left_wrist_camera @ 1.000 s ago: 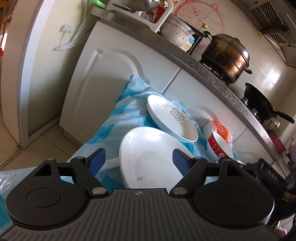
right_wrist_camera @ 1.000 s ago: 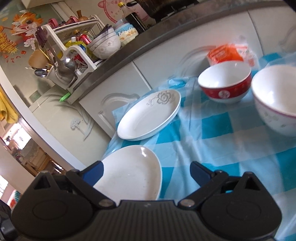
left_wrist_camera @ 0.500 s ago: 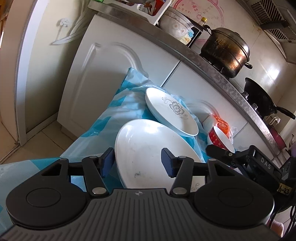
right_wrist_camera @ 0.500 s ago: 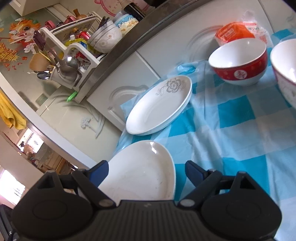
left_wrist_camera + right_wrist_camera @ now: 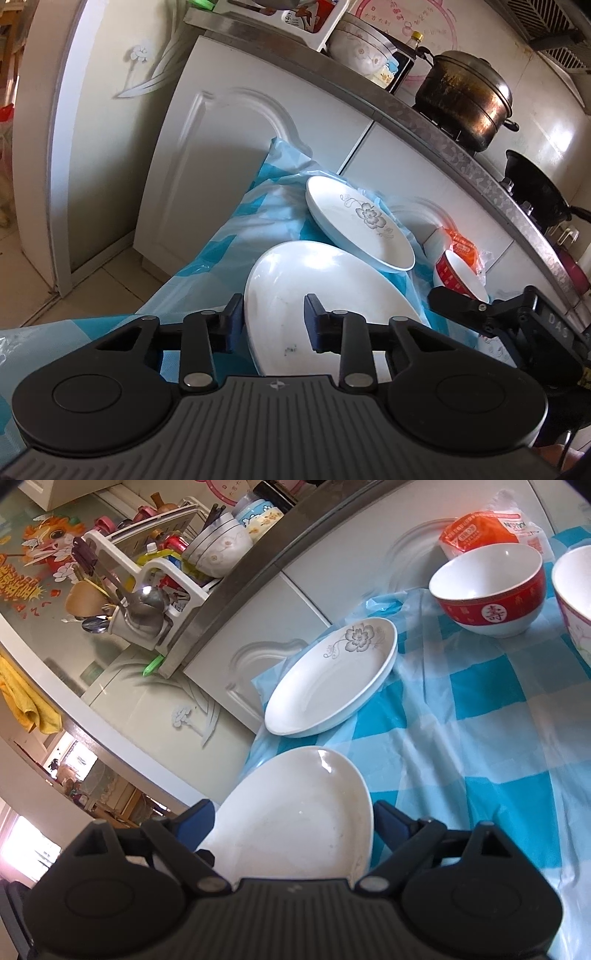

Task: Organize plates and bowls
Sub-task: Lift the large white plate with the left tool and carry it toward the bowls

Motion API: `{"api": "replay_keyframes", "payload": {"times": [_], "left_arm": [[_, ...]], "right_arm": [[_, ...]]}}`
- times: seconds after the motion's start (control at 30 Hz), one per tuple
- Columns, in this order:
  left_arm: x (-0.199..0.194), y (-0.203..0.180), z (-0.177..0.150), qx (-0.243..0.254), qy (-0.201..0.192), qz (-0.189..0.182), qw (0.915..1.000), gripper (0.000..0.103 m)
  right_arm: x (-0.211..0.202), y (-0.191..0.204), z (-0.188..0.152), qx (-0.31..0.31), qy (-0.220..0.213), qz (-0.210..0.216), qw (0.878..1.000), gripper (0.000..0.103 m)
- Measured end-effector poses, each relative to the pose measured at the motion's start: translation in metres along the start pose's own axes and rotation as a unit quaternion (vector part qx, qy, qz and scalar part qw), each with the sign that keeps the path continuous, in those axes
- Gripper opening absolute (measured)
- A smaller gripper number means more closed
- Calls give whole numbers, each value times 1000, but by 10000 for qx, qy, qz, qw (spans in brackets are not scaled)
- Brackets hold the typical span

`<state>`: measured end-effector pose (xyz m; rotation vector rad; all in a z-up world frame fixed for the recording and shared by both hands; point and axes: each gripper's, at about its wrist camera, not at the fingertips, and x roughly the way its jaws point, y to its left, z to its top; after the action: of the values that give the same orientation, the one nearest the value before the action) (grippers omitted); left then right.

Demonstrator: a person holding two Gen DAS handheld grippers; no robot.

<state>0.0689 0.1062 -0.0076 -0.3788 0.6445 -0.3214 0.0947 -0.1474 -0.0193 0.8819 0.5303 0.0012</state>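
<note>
Beyond plain plate (image 5: 295, 823), flowered plate (image 5: 332, 686) blocks red bowl (image 5: 491, 590).

Two plates on the checked cloth: one plain white plate (image 5: 295, 823), one flowered plate (image 5: 332, 679). Two bowls: one red bowl (image 5: 491, 590), one pale bowl (image 5: 576, 598) at the edge. One orange packet (image 5: 480, 530). Two grippers showing.

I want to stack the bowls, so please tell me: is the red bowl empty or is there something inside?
Empty. The right wrist view looks into the red bowl, standing upright on the checked cloth, and shows only a clean white inside.
</note>
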Motion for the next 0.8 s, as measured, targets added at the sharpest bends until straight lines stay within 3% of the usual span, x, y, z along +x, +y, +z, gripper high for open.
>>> {"api": "replay_keyframes", "payload": {"times": [0.8], "left_arm": [[-22,-37,-7,536,-135,-560,9969,32]], "right_arm": [[-66,-9,-3,119,-641,-63,9979,93]]}}
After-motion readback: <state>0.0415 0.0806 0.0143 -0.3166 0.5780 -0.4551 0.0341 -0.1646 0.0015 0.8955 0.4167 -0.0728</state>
